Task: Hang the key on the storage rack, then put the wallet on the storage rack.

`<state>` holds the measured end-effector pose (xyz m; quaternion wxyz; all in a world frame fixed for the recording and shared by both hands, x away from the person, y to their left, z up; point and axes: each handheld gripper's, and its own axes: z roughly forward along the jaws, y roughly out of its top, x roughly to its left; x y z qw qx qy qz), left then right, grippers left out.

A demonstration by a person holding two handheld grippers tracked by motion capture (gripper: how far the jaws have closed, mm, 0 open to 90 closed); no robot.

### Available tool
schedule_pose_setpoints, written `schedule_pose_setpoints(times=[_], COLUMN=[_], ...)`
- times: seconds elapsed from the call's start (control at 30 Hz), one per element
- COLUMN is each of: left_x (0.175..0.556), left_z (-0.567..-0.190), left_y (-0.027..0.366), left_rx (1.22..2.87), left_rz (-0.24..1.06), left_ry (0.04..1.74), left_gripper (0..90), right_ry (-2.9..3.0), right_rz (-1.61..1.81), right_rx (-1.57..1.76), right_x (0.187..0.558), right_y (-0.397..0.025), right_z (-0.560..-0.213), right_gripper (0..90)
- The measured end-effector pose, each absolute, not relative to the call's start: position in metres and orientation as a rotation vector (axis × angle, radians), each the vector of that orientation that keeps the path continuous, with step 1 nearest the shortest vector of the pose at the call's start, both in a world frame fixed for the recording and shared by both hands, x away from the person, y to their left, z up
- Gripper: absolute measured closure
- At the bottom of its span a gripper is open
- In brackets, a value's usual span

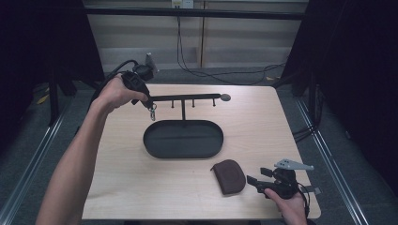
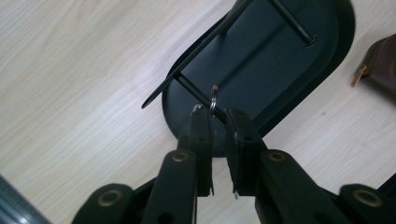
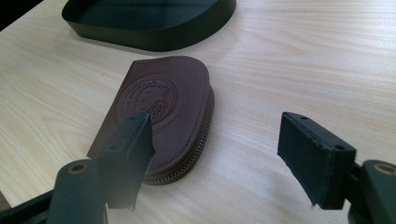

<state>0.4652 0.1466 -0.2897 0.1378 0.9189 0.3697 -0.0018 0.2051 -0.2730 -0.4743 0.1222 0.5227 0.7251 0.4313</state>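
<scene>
One black oval metal tray stand [image 1: 183, 139] sits mid-table, its single crossbar [image 1: 187, 97] carrying three short pegs. One brown zipped leather pouch [image 1: 229, 175] lies near the front edge. One small metal key ring [image 2: 213, 98]. Two handheld grippers, left gripper [image 1: 149, 104] and right gripper [image 1: 257, 177].

Behind your table [image 1: 263, 117] you've got black cables [image 1: 206, 72] looping across the grey floor [image 1: 338, 154], pale wall panels [image 1: 234, 37] beyond under a dark crossbar [image 1: 197, 13], dark curtains [image 1: 361, 70] either side, metal rails [image 1: 33, 154] along both edges
</scene>
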Motion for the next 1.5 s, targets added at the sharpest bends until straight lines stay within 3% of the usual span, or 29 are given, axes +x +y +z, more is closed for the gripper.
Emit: schedule_pose_setpoints(times=[0.9,1.17,1.5], left_x=[0.425,0.409,0.382], left_z=[-0.299,-0.311,-0.336], left_y=[0.185,0.197,0.21], left_rx=[2.428,2.336,2.221], left_rz=[0.047,0.088,0.084], left_ry=[1.049,1.047,1.06], left_gripper=[73.3,68.3,54.3], right_ry=[2.11,2.112,2.107], right_rz=[1.254,1.249,1.255], right_rx=[1.533,1.538,1.535], right_x=[0.205,0.206,0.205], right_y=[-0.273,-0.273,-0.274], right_z=[-0.474,-0.474,-0.474], right_gripper=[26.7,26.7,26.7])
